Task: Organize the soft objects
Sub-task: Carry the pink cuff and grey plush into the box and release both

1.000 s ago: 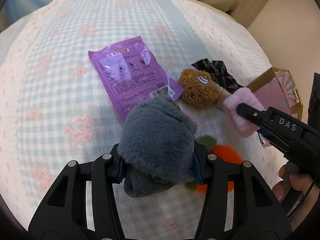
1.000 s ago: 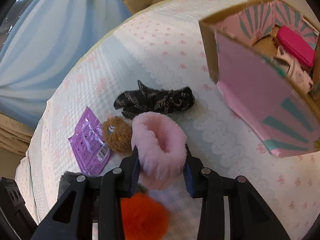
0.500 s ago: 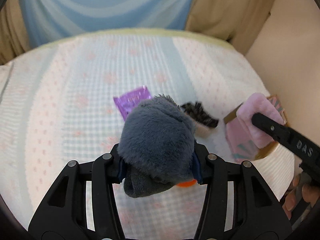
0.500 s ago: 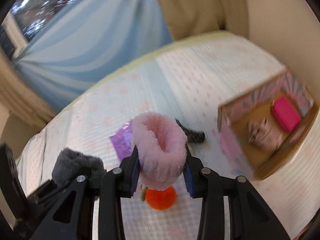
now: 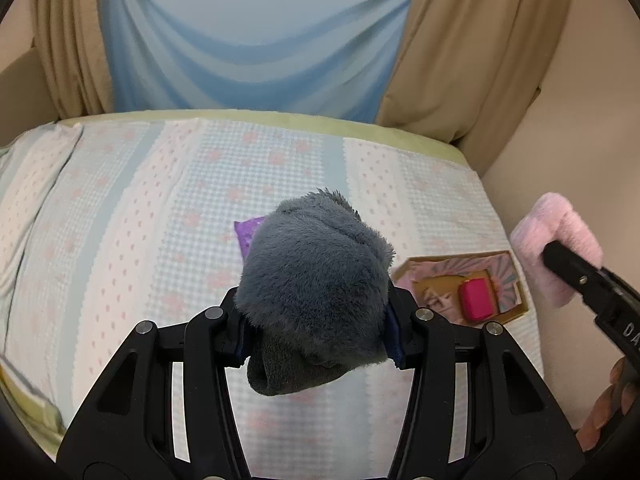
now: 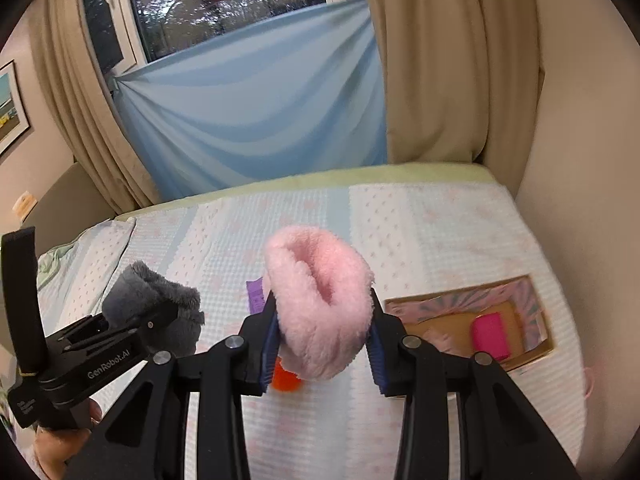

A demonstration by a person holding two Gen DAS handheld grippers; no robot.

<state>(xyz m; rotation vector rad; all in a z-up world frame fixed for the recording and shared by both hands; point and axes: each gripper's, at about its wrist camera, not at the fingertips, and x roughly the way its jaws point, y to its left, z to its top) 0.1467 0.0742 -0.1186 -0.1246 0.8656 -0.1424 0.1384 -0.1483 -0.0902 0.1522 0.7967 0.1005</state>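
Note:
My left gripper (image 5: pixel 316 336) is shut on a fluffy grey soft item (image 5: pixel 316 280) and holds it high above the bed; it also shows in the right wrist view (image 6: pixel 156 304). My right gripper (image 6: pixel 320 344) is shut on a fluffy pink soft item (image 6: pixel 320 304), also held high, seen at the right edge of the left wrist view (image 5: pixel 556 244). An open cardboard box (image 5: pixel 516 304) with a pink patterned lining lies on the bed at the right, holding a magenta pouch (image 5: pixel 476 300) and a pale cloth item (image 5: pixel 436 300). The box also shows in the right wrist view (image 6: pixel 536 352).
A purple packet (image 5: pixel 248 232) peeks out behind the grey item. An orange fuzzy thing (image 6: pixel 284 378) lies on the bedspread (image 5: pixel 120 240) below the pink item. A wall (image 5: pixel 580 160) runs along the bed's right side. Blue and tan curtains (image 6: pixel 260 120) hang behind.
Both grippers have risen well above the bed with their soft items. The brown plush and black cloth have dropped out of sight. The box now lies below and to the right.

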